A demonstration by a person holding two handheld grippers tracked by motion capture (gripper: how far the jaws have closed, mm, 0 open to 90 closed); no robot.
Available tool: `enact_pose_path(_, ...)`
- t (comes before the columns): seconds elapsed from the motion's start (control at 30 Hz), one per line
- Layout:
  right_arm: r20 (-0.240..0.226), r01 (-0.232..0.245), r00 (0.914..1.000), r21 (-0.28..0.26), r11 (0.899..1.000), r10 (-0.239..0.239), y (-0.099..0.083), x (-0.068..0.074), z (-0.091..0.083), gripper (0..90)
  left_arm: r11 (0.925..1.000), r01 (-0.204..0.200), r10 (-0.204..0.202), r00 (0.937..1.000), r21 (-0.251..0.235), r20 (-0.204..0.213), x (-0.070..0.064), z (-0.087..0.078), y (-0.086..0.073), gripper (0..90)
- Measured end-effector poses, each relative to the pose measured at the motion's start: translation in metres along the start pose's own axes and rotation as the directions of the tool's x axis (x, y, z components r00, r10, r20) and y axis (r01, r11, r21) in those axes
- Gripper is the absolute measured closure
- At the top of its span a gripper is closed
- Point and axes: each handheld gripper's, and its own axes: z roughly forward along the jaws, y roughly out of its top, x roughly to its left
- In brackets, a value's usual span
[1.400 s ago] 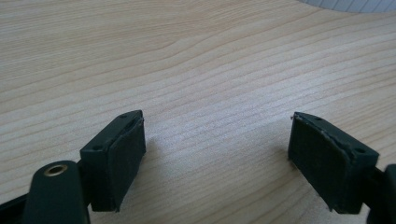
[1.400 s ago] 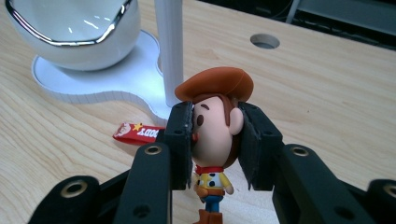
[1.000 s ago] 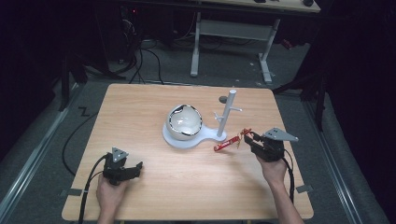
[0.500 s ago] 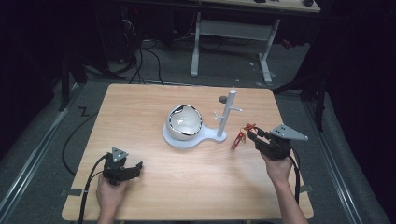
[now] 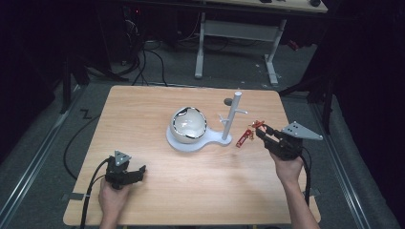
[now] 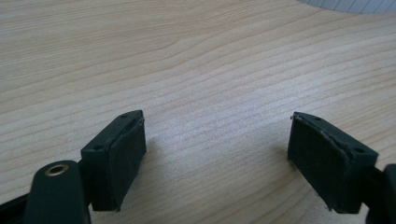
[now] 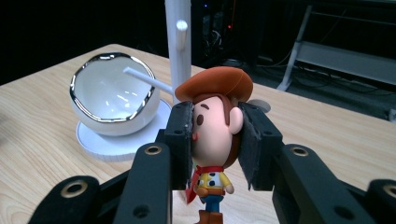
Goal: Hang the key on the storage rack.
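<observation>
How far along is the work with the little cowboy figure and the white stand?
Done: the right gripper is shut on the head of the small brown-hatted cowboy figure with a red strap and holds it above the wooden table. In hand: carrying it beside the white peg stand. Left: hanging it, probably. The left gripper rests open.

Gripped a cowboy figurine (image 7: 215, 140) by the head between the two black jaws of the right gripper (image 7: 215, 144). Stood behind it on the desk (image 7: 42, 135): a white stand (image 7: 180, 46) with pegs and a chrome-rimmed white bowl (image 7: 112, 93).
</observation>
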Motion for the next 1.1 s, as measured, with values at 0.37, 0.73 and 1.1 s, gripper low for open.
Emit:
enact_pose_path(0.37,-0.01,0.007,0.9999,-0.048,0.999,-0.007,0.022,0.001,-0.006,67.6,1.0,0.0,0.0,1.0,0.0,0.0,0.0,0.0,0.0,20.0)
enact_pose_path(0.73,-0.01,0.022,0.9997,-0.075,0.997,-0.022,0.039,0.002,-0.008,67.6,1.0,0.0,0.0,1.0,0.0,0.0,0.0,0.0,0.0,20.0)
enact_pose_path(1.1,-0.01,0.041,0.9991,-0.076,0.996,-0.042,0.052,0.007,-0.002,67.6,1.0,0.0,0.0,1.0,0.0,0.0,0.0,0.0,0.0,20.0)
